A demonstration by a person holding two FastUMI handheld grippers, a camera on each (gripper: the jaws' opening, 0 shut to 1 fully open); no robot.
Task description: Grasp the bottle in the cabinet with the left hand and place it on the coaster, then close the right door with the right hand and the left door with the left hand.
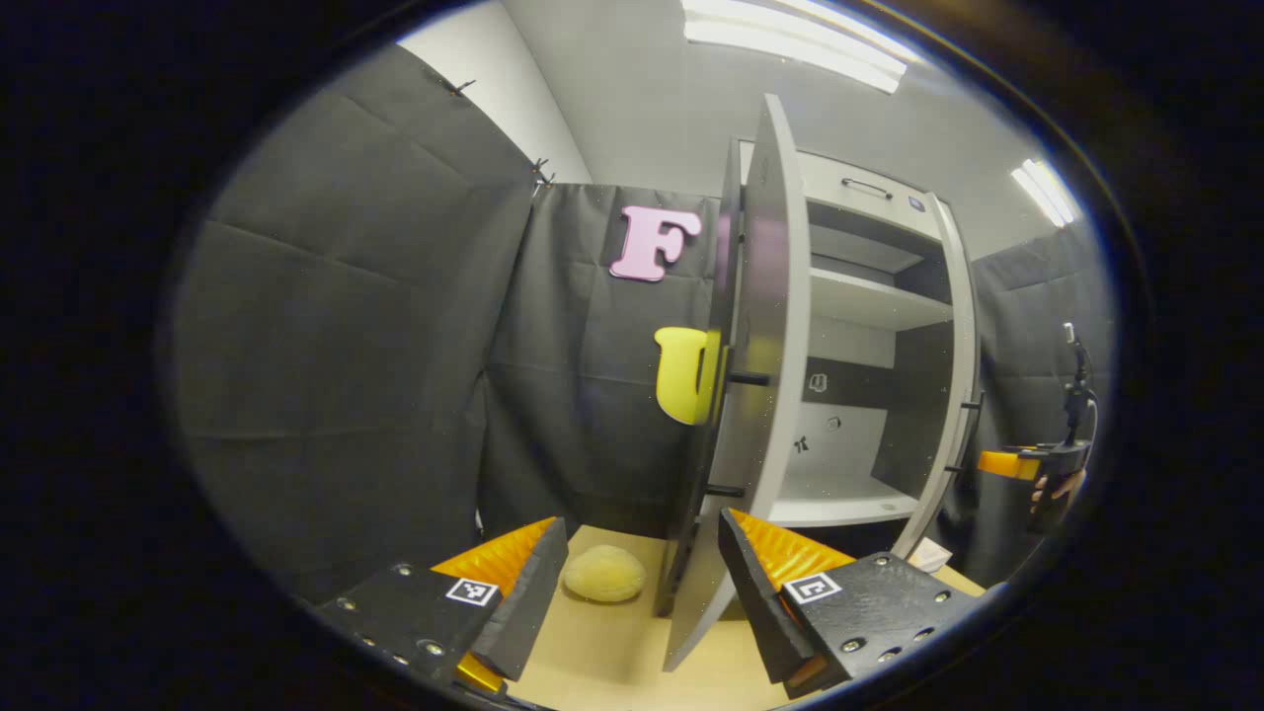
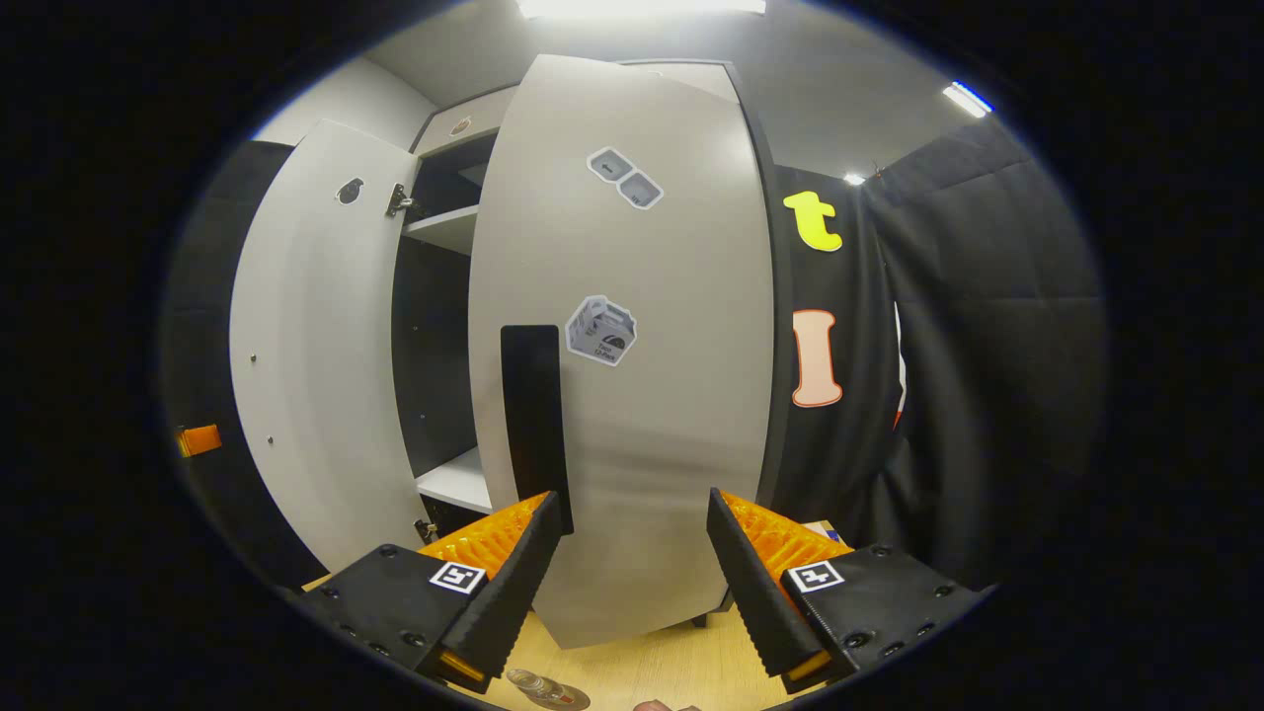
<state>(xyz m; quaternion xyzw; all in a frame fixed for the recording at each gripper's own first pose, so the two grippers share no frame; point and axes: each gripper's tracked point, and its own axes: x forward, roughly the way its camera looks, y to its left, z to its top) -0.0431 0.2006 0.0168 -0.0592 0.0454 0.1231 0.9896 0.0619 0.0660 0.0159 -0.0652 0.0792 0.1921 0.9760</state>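
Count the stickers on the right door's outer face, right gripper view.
3: two joined near the top, one at mid-height beside the black handle. Any behind the gripper fingers would be hidden.

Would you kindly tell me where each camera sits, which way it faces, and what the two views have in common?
Left gripper view: rides on the left tongs, facing the left door edge-on, with shelves beyond; its own open fingers show, and the other tongs at far right.
Right gripper view: rides on the right tongs, facing the right door's front with its handle; its own open fingers show.
Shared: the cabinet, both doors, wooden tabletop.
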